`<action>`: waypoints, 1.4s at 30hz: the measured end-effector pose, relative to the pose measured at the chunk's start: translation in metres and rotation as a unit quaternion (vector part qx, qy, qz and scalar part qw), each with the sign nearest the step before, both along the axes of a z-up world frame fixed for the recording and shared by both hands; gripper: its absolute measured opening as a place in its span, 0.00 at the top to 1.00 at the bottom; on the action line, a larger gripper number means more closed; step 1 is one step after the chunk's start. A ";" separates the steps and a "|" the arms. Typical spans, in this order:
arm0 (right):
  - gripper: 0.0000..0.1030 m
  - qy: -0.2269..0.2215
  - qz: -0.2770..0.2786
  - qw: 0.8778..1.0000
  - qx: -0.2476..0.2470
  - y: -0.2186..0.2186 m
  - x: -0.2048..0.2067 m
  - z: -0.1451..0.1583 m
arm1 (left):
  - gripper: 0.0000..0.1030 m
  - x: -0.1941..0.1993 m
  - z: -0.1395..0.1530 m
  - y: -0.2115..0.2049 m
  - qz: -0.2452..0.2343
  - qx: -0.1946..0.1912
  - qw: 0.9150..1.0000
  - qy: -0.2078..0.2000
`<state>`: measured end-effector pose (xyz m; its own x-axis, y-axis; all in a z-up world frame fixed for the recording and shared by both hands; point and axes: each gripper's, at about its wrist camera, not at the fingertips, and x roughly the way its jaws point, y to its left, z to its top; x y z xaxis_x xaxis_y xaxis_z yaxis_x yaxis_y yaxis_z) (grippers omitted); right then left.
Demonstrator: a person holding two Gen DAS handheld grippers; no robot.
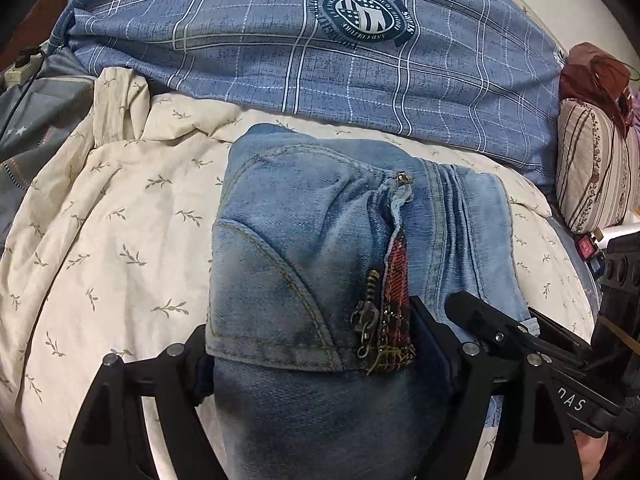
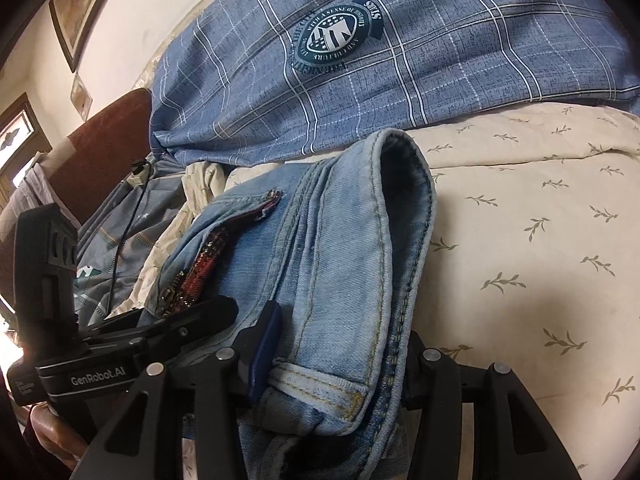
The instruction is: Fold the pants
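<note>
Folded light-blue jeans (image 1: 300, 220) lie as a thick bundle on the cream leaf-print sheet (image 1: 120, 240), zipper and plaid lining facing up. My left gripper (image 1: 316, 344) straddles the near end of the bundle, with denim filling the gap and touching both pads. In the right wrist view the same jeans (image 2: 332, 240) show a rolled hem edge. My right gripper (image 2: 340, 360) is shut on the waistband side, its blue pad (image 2: 264, 352) pressed against the denim. Each gripper sits close beside the other: the right one's finger (image 1: 472, 312) shows in the left view, the left one's finger (image 2: 200, 312) in the right view.
A blue plaid quilt (image 1: 320, 60) with a round badge is bunched behind the jeans. A striped pillow (image 1: 592, 168) lies at the right, a grey star-print cover (image 1: 36, 128) and a power strip (image 1: 16, 72) at the left. A brown headboard (image 2: 108, 132) stands by the wall.
</note>
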<state>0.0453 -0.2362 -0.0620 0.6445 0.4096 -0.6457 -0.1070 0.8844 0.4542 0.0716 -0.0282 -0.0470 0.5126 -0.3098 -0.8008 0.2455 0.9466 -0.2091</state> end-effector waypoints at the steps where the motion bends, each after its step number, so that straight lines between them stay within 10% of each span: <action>1: 0.49 0.001 0.000 1.000 0.000 0.000 0.000 0.000 | 0.18 0.000 0.000 0.000 0.001 0.002 1.000 0.000; 13: 0.45 0.014 -0.001 1.000 0.025 -0.006 0.001 -0.003 | 0.11 -0.001 0.002 -0.002 0.001 0.014 1.000 -0.009; 34: 0.47 -0.076 -0.013 0.996 -0.035 -0.002 -0.022 0.029 | 0.26 -0.019 0.030 -0.014 -0.046 -0.003 0.994 -0.096; 42: 0.47 -0.007 -0.015 0.999 -0.034 -0.013 -0.007 0.001 | 0.25 -0.009 0.009 -0.023 -0.053 0.021 0.997 -0.051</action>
<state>0.0383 -0.2490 -0.0607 0.6647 0.3457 -0.6623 -0.0862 0.9161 0.3917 0.0623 -0.0511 -0.0382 0.5579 -0.3334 -0.7600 0.3619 0.9218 -0.1388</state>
